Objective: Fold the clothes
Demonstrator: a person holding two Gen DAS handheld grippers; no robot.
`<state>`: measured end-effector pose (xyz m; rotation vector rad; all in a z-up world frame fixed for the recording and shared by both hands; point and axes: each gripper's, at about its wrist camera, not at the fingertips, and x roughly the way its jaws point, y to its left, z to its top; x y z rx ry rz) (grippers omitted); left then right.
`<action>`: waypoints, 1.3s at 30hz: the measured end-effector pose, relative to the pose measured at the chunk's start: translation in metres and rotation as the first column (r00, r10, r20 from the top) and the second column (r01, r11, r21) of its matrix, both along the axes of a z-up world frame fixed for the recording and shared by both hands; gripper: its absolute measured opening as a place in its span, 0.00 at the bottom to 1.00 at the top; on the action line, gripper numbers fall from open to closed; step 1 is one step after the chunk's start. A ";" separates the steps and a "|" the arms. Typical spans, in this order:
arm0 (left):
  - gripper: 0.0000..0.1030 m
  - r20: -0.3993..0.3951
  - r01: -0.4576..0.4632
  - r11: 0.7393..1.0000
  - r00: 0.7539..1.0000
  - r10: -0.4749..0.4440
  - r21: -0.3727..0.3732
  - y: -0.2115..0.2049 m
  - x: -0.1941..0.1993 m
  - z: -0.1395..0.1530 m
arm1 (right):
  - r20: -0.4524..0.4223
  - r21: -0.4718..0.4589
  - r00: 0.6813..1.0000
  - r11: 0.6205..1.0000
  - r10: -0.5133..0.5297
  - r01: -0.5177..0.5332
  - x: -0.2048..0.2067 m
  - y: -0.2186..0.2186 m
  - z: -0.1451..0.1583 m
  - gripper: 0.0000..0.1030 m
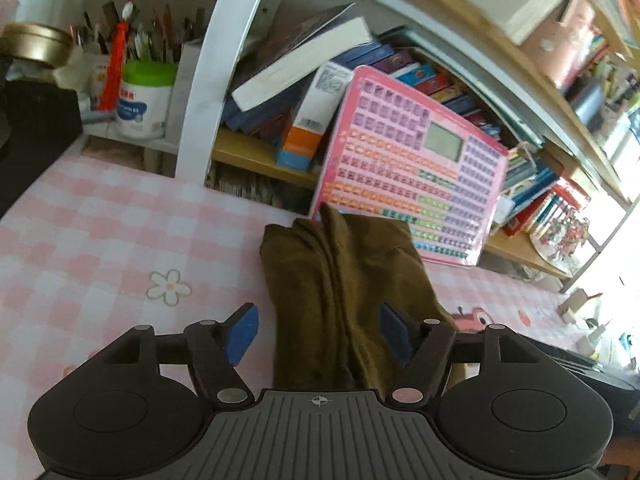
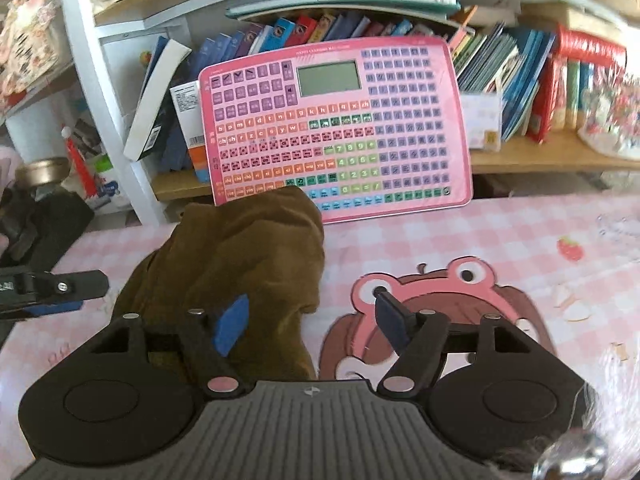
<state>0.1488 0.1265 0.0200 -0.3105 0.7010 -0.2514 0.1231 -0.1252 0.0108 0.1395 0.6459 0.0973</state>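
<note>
Showing a brown garment (image 1: 344,288) bunched in a loose, lumpy heap on the pink checked tablecloth (image 1: 100,232), toward its back edge, touching the foot of a pink keyboard toy (image 2: 336,128) propped against the bookshelf (image 2: 520,160). Judged barely begun, or mid-fold: no flat panels, no crisp creases; spreading, smoothing and every tidy fold seemingly left to do. Left gripper (image 1: 318,332) spread wide, straddling the near end of the cloth, pads (image 1: 242,332) not pinching. Right gripper (image 2: 314,320) likewise wide, holding nothing; left pad over the heap's right edge, right pad over the frog print (image 2: 440,280). Crowding the back edge: toy, books (image 1: 296,64), a white tub (image 1: 144,100) at the back left corner. Little room behind the heap, so the toy likely to be knocked when spreading backward.
</note>
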 end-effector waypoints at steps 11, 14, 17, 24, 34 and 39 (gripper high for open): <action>0.71 -0.018 -0.064 0.992 0.998 0.067 0.104 -0.040 -0.068 -0.003 | -0.022 -0.041 0.999 0.998 0.041 -0.042 -0.053 -0.003 -0.001 0.75; 0.75 -0.026 -0.088 0.986 0.995 0.092 0.139 -0.049 -0.081 -0.006 | -0.031 -0.061 0.999 0.997 0.038 -0.040 -0.065 -0.005 -0.004 0.80; 0.78 -0.015 -0.104 0.977 0.994 0.109 0.188 -0.058 -0.093 -0.009 | -0.039 -0.074 0.998 0.996 0.041 -0.044 -0.075 -0.006 -0.008 0.83; 0.87 0.002 -0.150 0.956 0.988 0.154 0.254 -0.072 -0.111 -0.012 | -0.069 -0.076 0.997 0.996 0.038 -0.043 -0.089 -0.012 -0.014 0.87; 0.93 -0.017 -0.161 0.947 0.985 0.172 0.279 -0.082 -0.127 -0.016 | -0.084 -0.091 0.995 0.994 0.047 -0.054 -0.099 -0.017 -0.018 0.88; 0.93 -0.021 -0.164 0.944 0.984 0.177 0.285 -0.083 -0.126 -0.016 | -0.070 -0.102 0.995 0.992 0.069 -0.076 -0.101 -0.014 -0.016 0.90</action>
